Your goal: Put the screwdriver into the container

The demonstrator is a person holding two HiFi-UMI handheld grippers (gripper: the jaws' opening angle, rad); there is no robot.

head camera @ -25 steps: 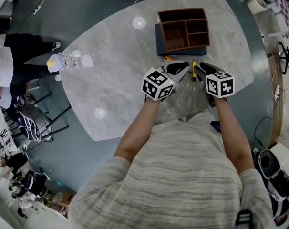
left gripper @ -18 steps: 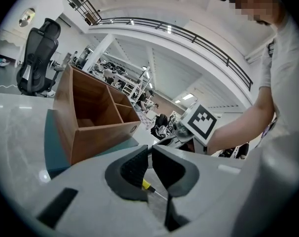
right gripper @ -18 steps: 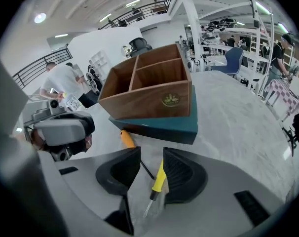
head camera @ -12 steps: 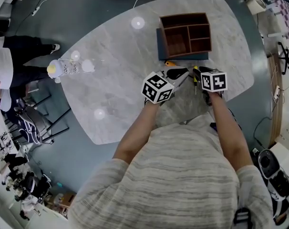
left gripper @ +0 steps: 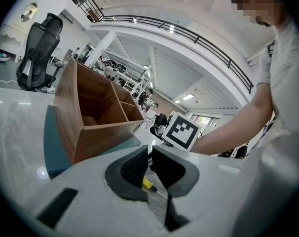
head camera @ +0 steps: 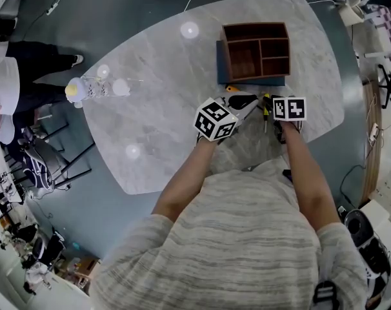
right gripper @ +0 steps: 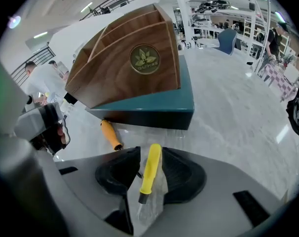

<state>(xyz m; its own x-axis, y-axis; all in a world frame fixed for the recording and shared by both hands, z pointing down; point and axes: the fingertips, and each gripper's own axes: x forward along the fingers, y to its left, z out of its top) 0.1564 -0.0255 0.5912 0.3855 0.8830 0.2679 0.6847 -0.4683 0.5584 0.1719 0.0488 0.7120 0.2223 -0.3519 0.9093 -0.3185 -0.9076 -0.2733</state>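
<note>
Head view hides most of the screwdriver (head camera: 264, 110) under the right tool (head camera: 271, 102). Right gripper view shows it plainly. It lies on the desk (right gripper: 238, 112) between jaws that have just been spreading, not pinched, with its handle toward the container (right gripper: 134, 68). An orange-handled screwdriver (right gripper: 110, 135) lies beside the container's base. The left tool (left gripper: 150, 154), its jaws all but pressed together, holds nothing.

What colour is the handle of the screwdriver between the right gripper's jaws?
Yellow. The screwdriver handle shows best in the right gripper view.
</note>
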